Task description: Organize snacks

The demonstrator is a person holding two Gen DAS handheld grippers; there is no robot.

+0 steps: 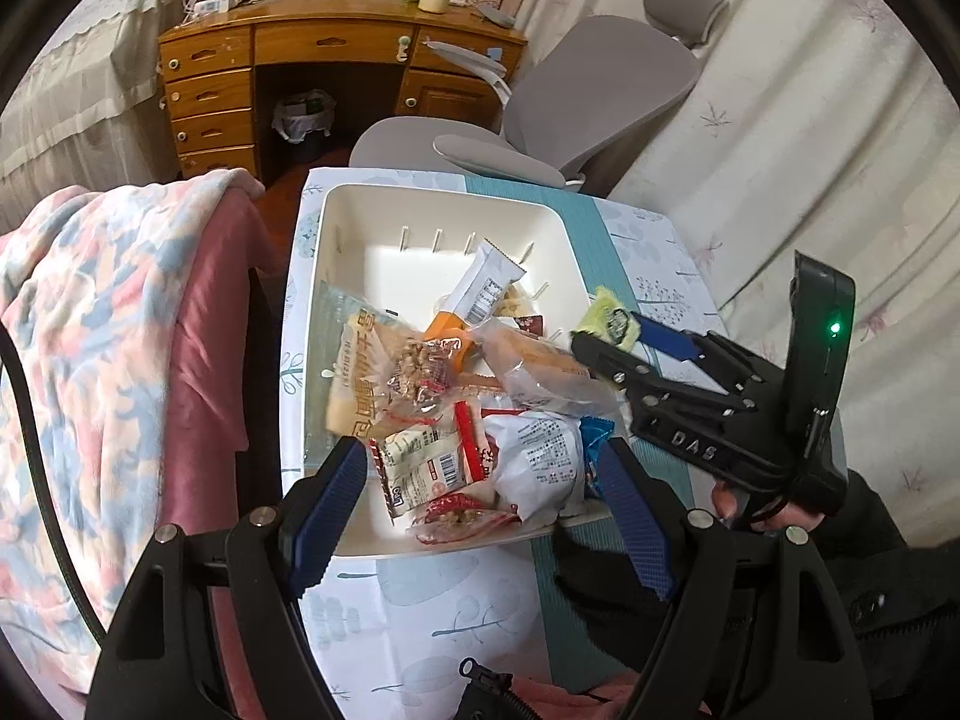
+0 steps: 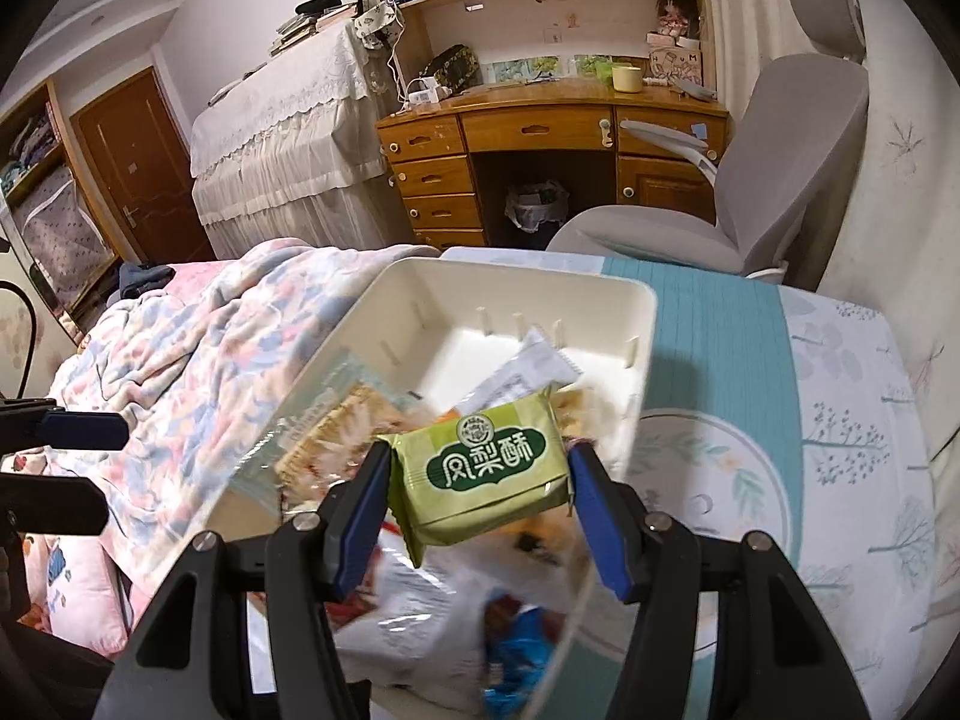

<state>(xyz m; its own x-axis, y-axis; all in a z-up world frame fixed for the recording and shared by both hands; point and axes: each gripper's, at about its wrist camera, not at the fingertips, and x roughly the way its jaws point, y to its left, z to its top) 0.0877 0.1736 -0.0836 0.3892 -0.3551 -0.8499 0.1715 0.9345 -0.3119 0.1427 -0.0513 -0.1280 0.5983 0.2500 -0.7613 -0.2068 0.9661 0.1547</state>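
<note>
A white plastic bin point(image 1: 336, 222) point(image 2: 636, 300) on the small patterned table point(image 1: 654, 240) holds several snack packets. My right gripper point(image 2: 480, 483) is shut on a green pineapple-cake packet point(image 2: 486, 474) and holds it above the bin's right side. In the left wrist view that packet point(image 1: 609, 318) shows at the right gripper's point(image 1: 606, 336) tips, over the bin's right rim. My left gripper point(image 1: 480, 504) hovers open over the bin's near end, above a white packet point(image 1: 540, 468) and a red-and-white one point(image 1: 426, 468), with nothing between its fingers.
A bed with a floral blanket point(image 1: 90, 324) point(image 2: 198, 336) borders the table's left side. A grey office chair point(image 1: 576, 96) point(image 2: 768, 180) and a wooden desk point(image 1: 324, 60) point(image 2: 540, 144) stand beyond the table. A person's hand point(image 1: 756, 510) grips the right tool.
</note>
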